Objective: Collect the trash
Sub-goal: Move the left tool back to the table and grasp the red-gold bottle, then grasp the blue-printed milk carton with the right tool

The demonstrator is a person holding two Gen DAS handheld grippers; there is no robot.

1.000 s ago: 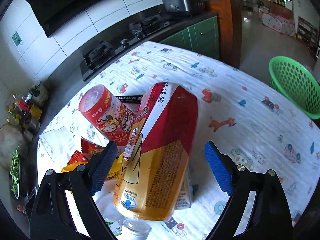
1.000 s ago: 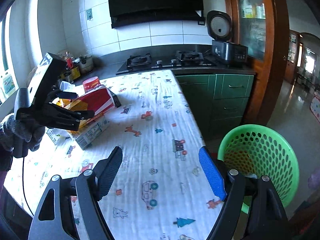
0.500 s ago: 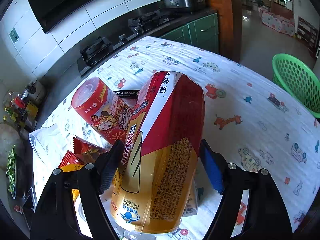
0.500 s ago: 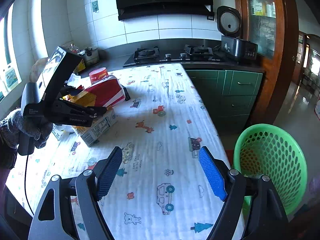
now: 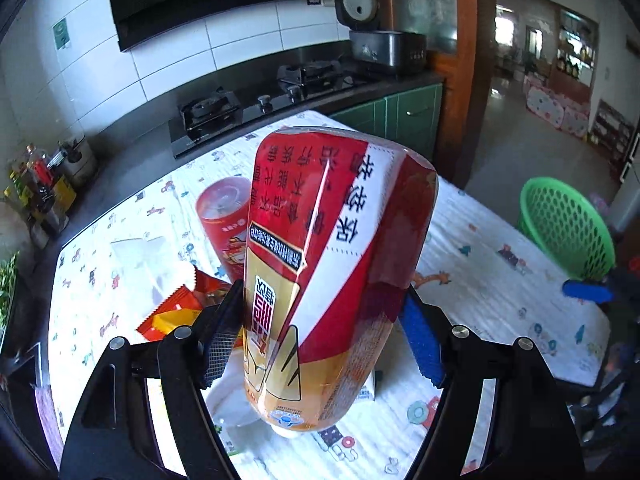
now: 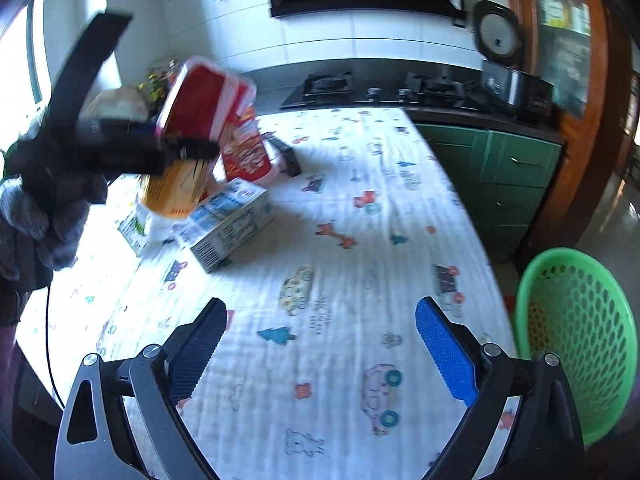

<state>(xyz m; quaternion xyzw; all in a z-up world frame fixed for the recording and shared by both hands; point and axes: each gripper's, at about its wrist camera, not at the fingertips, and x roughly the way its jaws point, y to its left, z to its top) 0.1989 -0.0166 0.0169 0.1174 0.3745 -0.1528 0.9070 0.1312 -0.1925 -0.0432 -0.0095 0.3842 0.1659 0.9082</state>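
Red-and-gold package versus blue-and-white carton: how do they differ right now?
The red-and-gold package is clamped in the left gripper and raised off the table; the blue-and-white carton lies flat on the tablecloth, untouched. The package is shiny and rounded, the carton boxy. Both sit at the trash cluster.

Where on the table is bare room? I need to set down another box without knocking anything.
Free: the cloth between the blue-and-white carton and the green basket, under the open right claw. Crowded: the far left corner, around the red can and wrappers.
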